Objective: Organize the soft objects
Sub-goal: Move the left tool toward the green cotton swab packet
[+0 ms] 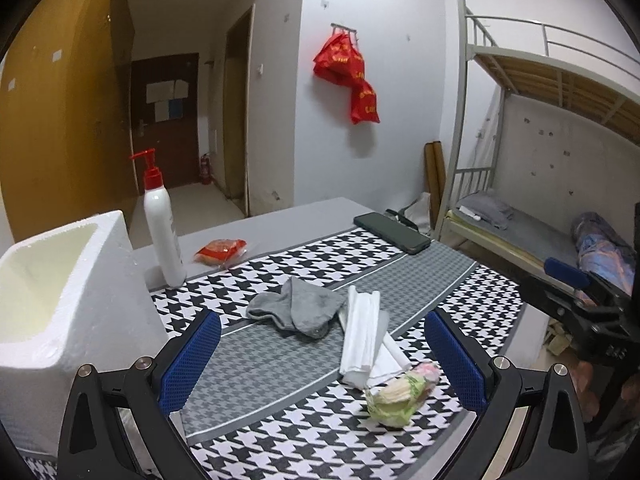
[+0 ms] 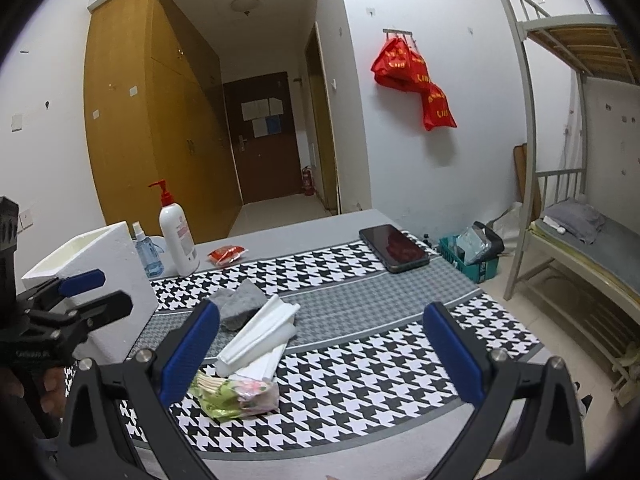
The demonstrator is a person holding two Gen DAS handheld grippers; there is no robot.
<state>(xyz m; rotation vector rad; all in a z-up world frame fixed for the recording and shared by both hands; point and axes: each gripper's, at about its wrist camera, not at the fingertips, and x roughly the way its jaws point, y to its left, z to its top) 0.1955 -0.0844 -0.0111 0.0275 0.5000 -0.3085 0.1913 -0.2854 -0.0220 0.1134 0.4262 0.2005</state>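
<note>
A grey sock (image 1: 298, 309) (image 2: 238, 304) lies crumpled on the houndstooth table cloth (image 1: 288, 264) (image 2: 360, 364). Beside it lies a folded white cloth (image 1: 362, 336) (image 2: 258, 332), and nearer a green tissue pack (image 1: 400, 394) (image 2: 236, 394). A white foam box (image 1: 52, 292) (image 2: 100, 276) stands open at the left. My left gripper (image 1: 322, 364) is open and empty, hovering above the table before the sock; it also shows in the right wrist view (image 2: 96, 292). My right gripper (image 2: 320, 356) is open and empty, with the tissue pack near its left finger; it also shows in the left wrist view (image 1: 568, 276).
A white pump bottle (image 1: 162, 220) (image 2: 178, 236) and a small blue spray bottle (image 2: 146, 250) stand by the box. A red snack packet (image 1: 220, 252) (image 2: 226, 255) and a black phone (image 1: 392, 232) (image 2: 394, 248) lie farther back. A bunk bed (image 1: 540, 140) (image 2: 580, 220) stands to the right.
</note>
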